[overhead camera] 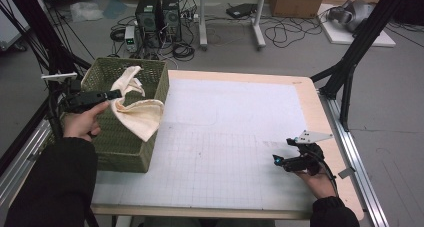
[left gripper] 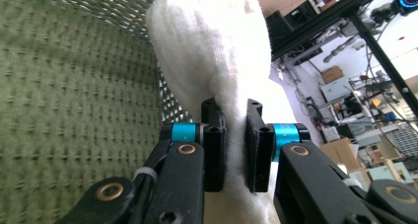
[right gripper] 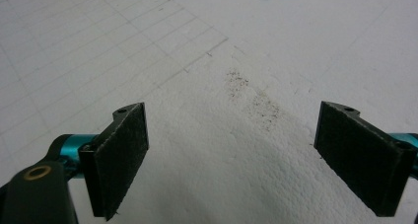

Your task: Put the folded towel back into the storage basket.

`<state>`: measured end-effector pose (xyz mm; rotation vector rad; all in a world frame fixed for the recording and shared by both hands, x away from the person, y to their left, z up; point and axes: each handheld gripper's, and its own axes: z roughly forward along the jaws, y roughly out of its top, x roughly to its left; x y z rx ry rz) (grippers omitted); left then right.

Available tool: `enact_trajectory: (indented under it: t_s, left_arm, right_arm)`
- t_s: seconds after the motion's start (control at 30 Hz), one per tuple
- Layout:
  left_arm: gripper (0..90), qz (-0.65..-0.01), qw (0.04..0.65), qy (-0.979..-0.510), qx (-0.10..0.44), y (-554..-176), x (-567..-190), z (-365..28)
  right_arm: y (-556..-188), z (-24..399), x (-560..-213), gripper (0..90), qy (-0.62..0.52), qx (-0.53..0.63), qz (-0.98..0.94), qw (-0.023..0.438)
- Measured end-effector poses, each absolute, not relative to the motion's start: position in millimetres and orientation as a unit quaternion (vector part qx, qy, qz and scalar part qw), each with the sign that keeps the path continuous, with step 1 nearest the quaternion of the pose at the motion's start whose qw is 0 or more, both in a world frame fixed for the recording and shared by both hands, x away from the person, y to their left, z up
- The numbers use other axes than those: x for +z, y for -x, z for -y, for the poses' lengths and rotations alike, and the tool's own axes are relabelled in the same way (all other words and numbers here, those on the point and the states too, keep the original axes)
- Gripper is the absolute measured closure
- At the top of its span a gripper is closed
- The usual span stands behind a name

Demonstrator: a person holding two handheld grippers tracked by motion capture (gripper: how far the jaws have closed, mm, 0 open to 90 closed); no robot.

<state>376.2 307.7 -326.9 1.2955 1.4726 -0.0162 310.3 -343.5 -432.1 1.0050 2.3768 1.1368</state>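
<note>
Left gripper (overhead camera: 114, 93) pinches the cream towel (overhead camera: 139, 112) over the basket (overhead camera: 125, 147) rim at nine o'clock, likely for lifting out; right gripper (overhead camera: 276, 159) rests wide, empty, on the surface (overhead camera: 225, 137) at four o'clock.

Beyond the surface (overhead camera: 310, 94), two computer towers (overhead camera: 159, 14) stand on the floor among cables (overhead camera: 287, 32), near a cardboard box (overhead camera: 295, 2).

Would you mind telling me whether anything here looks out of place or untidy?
The cream towel hangs half out over the green basket's rim, pinched by the left gripper. A faint dark smudge marks the white mat ahead of the open right gripper.
</note>
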Motion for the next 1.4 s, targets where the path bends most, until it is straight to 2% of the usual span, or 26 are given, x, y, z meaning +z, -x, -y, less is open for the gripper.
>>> enact_trajectory:
  t_s: [0.5, 0.8, 0.93, 1.13, 1.27, 1.4]
  left_arm:
    - [81.0, -0.647, 0.480, -0.592, 0.006, -371, -333, -326]
    - [80.9, -0.655, 0.430, -0.621, 0.013, -384, -345, -311]
    - [80.7, -0.662, 0.423, -0.618, 0.031, -393, -350, -300]
    - [80.4, -0.691, 0.415, -0.587, 0.072, -404, -358, -296]
    - [80.1, -0.705, 0.388, -0.589, 0.077, -409, -367, -292]
    - [80.1, -0.717, 0.328, -0.609, 0.085, -412, -375, -288]
  right_arm:
    - [-310, 343, -432, 12.4, -0.351, 0.394, -0.834, 0.162]
    - [-310, 342, -433, 12.4, -0.352, 0.393, -0.835, 0.160]
    - [-310, 342, -433, 12.4, -0.352, 0.391, -0.835, 0.159]
    - [-312, 341, -434, 12.4, -0.349, 0.392, -0.836, 0.159]
    - [-312, 341, -434, 12.4, -0.348, 0.393, -0.836, 0.158]
    - [-313, 342, -434, 12.4, -0.347, 0.394, -0.836, 0.159]
